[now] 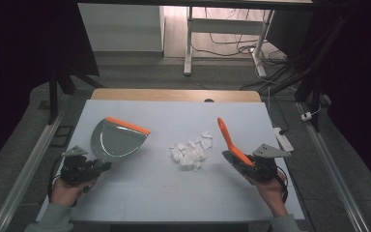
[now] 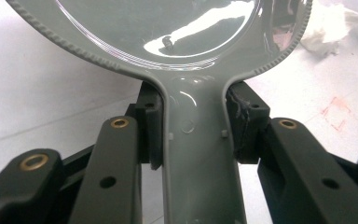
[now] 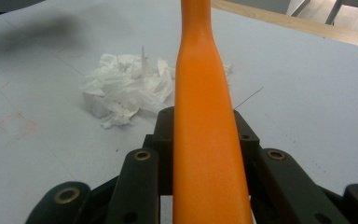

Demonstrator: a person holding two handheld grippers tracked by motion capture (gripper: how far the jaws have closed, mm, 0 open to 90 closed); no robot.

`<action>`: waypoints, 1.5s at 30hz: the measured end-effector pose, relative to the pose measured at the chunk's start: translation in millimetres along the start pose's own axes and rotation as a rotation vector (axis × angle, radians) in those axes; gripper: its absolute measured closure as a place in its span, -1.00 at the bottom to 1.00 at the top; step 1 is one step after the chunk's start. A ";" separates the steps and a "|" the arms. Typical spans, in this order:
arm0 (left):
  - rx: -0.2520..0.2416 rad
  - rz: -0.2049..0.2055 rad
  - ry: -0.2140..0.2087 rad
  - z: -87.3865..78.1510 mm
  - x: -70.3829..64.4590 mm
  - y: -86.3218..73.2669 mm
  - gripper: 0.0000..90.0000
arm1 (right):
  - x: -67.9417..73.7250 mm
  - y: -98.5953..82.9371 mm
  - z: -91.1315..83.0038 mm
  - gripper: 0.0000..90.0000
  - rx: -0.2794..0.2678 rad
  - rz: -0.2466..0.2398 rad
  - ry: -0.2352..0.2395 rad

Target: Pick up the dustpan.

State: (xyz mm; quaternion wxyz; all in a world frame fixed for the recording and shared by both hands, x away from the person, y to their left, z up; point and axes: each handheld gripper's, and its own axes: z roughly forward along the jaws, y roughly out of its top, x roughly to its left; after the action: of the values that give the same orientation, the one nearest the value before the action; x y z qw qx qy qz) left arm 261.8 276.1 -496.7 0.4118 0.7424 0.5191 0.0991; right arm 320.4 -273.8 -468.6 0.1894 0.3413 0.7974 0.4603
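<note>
Looking down from the high view, I see my left gripper (image 1: 100,167) clamped on the handle of the grey dustpan (image 1: 113,140), its orange lip pointing away, and my right gripper (image 1: 234,158) clamped on the orange brush handle (image 1: 229,138). The pile of white paper scraps (image 1: 192,151) lies between them on the table (image 1: 174,193). In the left gripper view, both jaws press the dustpan (image 2: 200,135) neck from either side. In the right gripper view, the jaws pinch the brush handle (image 3: 205,140); the scraps (image 3: 126,88) lie ahead, left of the jaws.
</note>
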 end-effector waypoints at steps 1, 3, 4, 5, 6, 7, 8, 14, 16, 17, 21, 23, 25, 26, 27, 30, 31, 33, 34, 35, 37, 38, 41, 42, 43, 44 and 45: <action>-0.005 0.013 -0.007 -1.0 -0.8 0.3 0.36 | -0.1 0.3 0.0 0.56 -0.002 0.001 0.001; -0.008 0.028 -0.015 -2.0 -1.6 0.4 0.36 | -0.3 0.5 -0.1 0.56 -0.004 0.000 0.001; -0.007 0.057 -0.035 -2.8 -3.5 0.5 0.36 | -0.7 0.7 -0.3 0.56 -0.004 0.000 0.001; -0.007 0.057 -0.035 -2.8 -3.5 0.5 0.36 | -1.1 0.7 -0.3 0.56 -0.004 0.002 0.002; 0.008 0.082 -0.035 -2.3 -6.1 0.7 0.36 | -1.4 0.7 -0.8 0.56 0.000 0.001 -0.001; 0.008 0.082 -0.035 -2.3 -6.1 0.7 0.36 | -1.4 0.7 -0.8 0.56 0.000 0.001 -0.001; 0.021 0.100 -0.040 -1.6 -7.7 0.8 0.36 | -1.5 0.5 -0.9 0.56 -0.004 0.003 -0.003; 0.030 0.153 -0.102 -2.0 -11.9 1.0 0.36 | -1.3 0.5 -1.0 0.56 -0.003 0.001 -0.004; 0.034 0.175 -0.129 -2.3 -15.2 1.2 0.36 | -1.6 0.2 -0.6 0.56 0.000 0.001 -0.001; 0.034 0.175 -0.129 -2.3 -15.2 1.2 0.36 | -1.8 0.1 -0.5 0.56 0.001 0.000 -0.003; 0.044 0.214 -0.148 -1.6 -20.8 1.1 0.36 | -1.7 0.2 -0.5 0.56 0.002 -0.001 -0.003; 0.052 0.227 -0.159 -1.1 -23.0 1.5 0.36 | -1.6 0.3 -0.7 0.57 0.001 -0.001 0.000; 0.055 0.235 -0.164 -0.9 -24.1 1.8 0.36 | -1.5 0.3 -0.8 0.57 0.002 -0.002 -0.002; 0.057 0.242 -0.167 -0.8 -25.2 2.0 0.36 | -1.6 0.1 -0.7 0.56 0.003 -0.002 0.002; 0.063 0.252 -0.175 -0.5 -27.2 2.3 0.36 | -1.6 0.1 -0.7 0.57 0.004 -0.003 0.000; 0.069 0.264 -0.182 -0.2 -28.7 2.1 0.36 | -1.7 -0.1 -0.2 0.56 0.002 -0.003 0.000; 0.071 0.270 -0.184 0.0 -29.3 1.9 0.36 | -1.7 0.0 -0.1 0.56 0.002 -0.002 0.000; 0.081 0.283 -0.206 1.1 -31.5 1.6 0.36 | -1.4 0.1 -0.1 0.56 0.004 -0.004 0.000; 0.081 0.283 -0.206 1.1 -31.5 1.6 0.36 | -1.2 0.1 0.0 0.56 0.005 -0.005 -0.001; 0.082 0.290 -0.218 1.5 -32.7 1.3 0.36 | -1.0 0.2 0.0 0.57 0.005 -0.006 -0.001; 0.092 0.321 -0.251 2.6 -37.5 1.1 0.36 | -0.7 0.3 0.0 0.56 0.006 -0.006 0.001; 0.092 0.321 -0.251 2.6 -37.5 1.1 0.36 | -0.6 0.3 0.1 0.56 0.006 -0.006 0.002; 0.118 0.361 -0.282 4.7 -44.6 1.3 0.36 | -0.3 0.6 0.0 0.56 0.006 -0.008 0.001; 0.124 0.369 -0.291 5.4 -46.4 1.1 0.36 | -0.4 0.5 0.0 0.57 0.005 -0.008 0.001; 0.124 0.369 -0.291 5.4 -46.4 1.1 0.36 | -0.7 0.5 0.0 0.56 0.004 -0.008 0.002; 0.136 0.385 -0.309 7.2 -49.9 0.8 0.36 | -0.8 0.4 0.0 0.56 0.004 -0.007 0.001; 0.142 0.388 -0.314 8.2 -51.5 1.0 0.36 | -0.9 0.3 -0.1 0.56 0.003 -0.007 0.000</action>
State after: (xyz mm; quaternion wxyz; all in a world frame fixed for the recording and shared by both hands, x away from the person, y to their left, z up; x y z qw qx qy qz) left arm 244.5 227.9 -486.9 0.4073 0.8615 0.3023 0.0233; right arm 321.1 -274.4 -468.2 0.1904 0.3391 0.7992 0.4582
